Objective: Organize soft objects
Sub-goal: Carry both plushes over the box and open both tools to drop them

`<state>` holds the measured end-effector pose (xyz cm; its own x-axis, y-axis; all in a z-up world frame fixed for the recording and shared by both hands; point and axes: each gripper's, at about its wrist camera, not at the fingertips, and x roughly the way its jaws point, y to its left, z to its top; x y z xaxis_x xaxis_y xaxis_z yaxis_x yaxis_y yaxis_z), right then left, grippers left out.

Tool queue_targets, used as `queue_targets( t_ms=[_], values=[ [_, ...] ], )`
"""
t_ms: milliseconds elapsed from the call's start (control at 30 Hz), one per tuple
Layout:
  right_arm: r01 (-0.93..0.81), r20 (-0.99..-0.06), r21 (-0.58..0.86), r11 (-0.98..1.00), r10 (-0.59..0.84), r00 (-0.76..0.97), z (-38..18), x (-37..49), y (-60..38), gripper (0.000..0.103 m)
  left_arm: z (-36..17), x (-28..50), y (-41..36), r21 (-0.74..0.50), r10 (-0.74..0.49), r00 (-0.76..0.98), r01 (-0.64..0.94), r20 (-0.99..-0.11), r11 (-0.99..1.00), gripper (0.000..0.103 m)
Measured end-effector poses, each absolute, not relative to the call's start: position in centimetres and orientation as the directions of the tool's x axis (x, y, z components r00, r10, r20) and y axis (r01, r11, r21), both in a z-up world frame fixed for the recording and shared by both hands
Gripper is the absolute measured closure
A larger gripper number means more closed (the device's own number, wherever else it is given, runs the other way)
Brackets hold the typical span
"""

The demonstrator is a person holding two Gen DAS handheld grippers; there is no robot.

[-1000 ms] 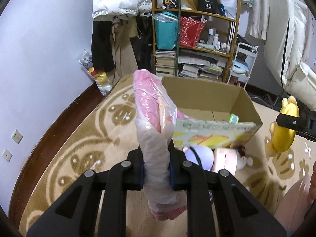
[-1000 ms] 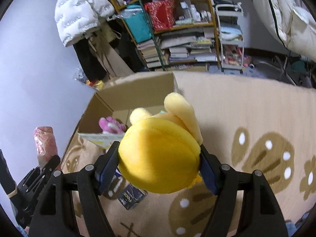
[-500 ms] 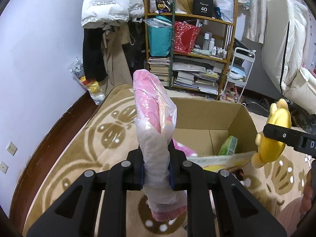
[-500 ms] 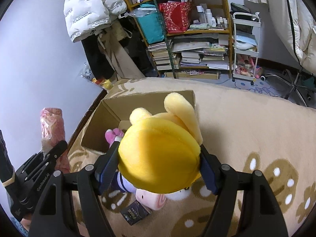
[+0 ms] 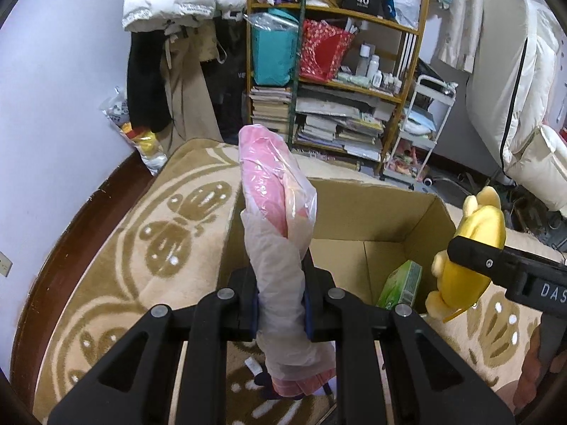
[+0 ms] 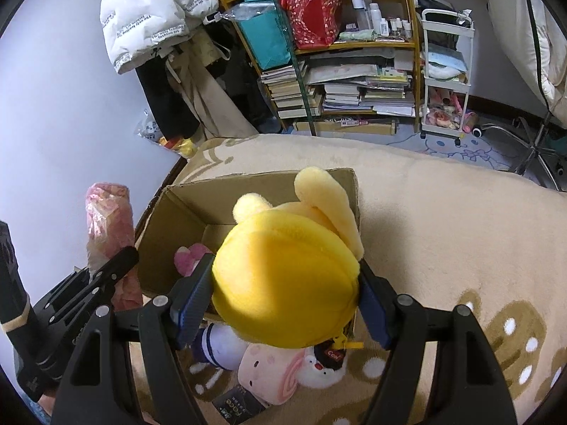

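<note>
Our left gripper pinches the light, slippery bagged roll low; right gripper squeezes the squashy yellow plush over the box.

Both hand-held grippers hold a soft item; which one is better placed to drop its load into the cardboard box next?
Probably right: its yellow plush hangs over the cardboard box opening, while the left's pink bagged bundle sits beside the box's left wall.

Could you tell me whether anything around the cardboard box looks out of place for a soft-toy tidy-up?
Yes: a green carton leans in the cardboard box, a stiff package among soft things. Several plush toys and a dark packet still lie on the rug outside the box.
</note>
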<state>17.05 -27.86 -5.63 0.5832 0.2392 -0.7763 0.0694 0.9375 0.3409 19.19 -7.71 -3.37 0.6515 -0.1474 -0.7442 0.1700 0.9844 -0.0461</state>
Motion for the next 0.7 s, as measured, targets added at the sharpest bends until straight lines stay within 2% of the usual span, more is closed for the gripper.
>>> queue_targets(
  t_ms=[700],
  values=[
    [0.074,-0.799,0.359,0.93,0.265,0.539,-7.7,18.5,-27.7,0.023,-5.5,21.2,-8.6,-0.075,-0.181,0.58,0.203,-0.795,0.976,0.083]
  ],
)
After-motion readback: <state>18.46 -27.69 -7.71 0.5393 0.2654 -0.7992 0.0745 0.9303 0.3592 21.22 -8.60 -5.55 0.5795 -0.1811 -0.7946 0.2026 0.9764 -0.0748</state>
